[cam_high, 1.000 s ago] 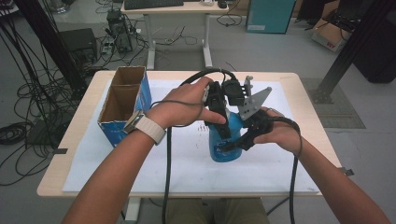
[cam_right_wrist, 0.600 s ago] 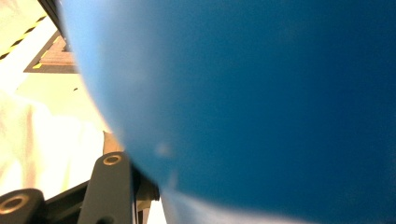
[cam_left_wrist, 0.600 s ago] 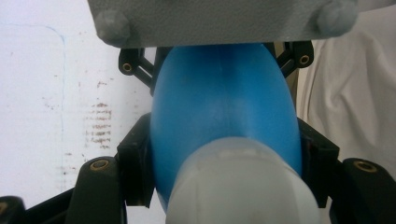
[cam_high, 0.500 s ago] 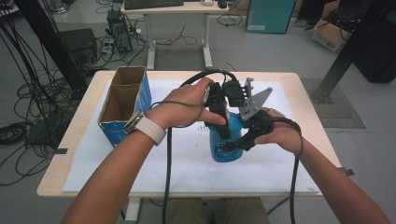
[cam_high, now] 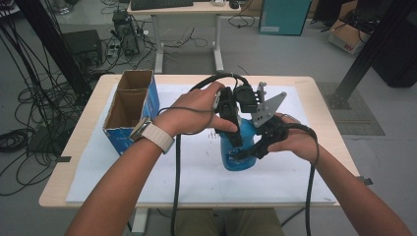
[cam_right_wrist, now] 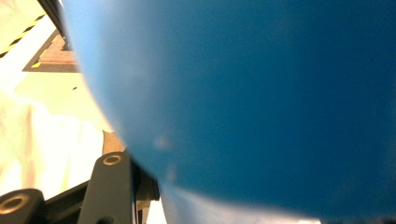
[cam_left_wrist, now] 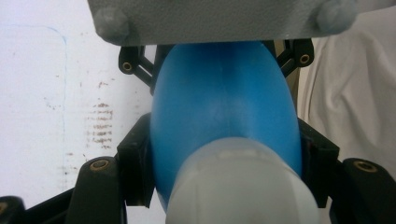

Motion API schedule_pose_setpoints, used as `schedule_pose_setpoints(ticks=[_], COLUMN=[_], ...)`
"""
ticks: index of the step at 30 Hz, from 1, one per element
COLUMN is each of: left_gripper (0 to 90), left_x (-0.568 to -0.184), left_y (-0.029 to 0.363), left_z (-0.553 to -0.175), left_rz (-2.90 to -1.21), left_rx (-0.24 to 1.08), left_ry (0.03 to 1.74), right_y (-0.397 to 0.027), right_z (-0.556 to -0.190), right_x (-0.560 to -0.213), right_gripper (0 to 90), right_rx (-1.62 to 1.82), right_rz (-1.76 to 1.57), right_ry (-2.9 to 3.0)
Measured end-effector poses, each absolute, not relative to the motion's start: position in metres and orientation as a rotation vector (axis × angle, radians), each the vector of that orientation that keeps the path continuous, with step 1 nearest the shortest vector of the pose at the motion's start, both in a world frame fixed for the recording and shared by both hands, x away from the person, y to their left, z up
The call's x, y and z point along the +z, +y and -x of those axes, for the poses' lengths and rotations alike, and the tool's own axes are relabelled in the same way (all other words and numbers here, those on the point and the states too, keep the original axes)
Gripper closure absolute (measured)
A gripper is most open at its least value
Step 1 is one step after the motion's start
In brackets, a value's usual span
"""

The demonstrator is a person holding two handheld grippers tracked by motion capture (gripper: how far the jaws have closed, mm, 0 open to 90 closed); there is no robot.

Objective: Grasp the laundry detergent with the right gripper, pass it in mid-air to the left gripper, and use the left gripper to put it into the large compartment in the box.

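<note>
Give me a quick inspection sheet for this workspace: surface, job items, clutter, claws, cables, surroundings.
Surface: wooden table under a white sheet with brown smudges.
Job's things: blue plastic bottle, pale neck, upright near the middle.
Clutter: open blue cardboard box, two compartments, at the left.
Claws: left claw shut on the bottle from above; right claw shut on its side.
Cables: black cables trail off the near edge.
Surroundings: desk, floor wiring, teal cabinet.

On the counter [cam_high: 88, 128], a cardboard box [cam_high: 129, 110] sits at the left; the bottle [cam_high: 238, 152] stands right of it, clamped between both tools.
</note>
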State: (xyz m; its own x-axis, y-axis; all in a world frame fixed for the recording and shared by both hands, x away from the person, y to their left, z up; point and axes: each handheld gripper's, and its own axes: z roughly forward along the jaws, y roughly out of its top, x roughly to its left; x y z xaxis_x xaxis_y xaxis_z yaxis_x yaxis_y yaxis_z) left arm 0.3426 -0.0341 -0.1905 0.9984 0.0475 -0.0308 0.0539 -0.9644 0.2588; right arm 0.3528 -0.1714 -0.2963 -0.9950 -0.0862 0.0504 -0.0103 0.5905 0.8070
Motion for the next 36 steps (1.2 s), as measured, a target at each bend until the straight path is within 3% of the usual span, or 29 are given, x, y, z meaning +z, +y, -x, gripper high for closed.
schedule_pose_setpoints(ticks=[36], left_gripper=[36.9], left_x=[-0.1883], left_y=[-0.0302], left_z=[-0.338], left_rz=[-2.88], left_rx=[-0.016], left_ry=[0.089], right_y=[-0.1667], right_z=[-0.351], right_x=[-0.2933], right_gripper=[43.4], right_rx=[-1.375], right_rz=[-0.104], right_ry=[-2.728])
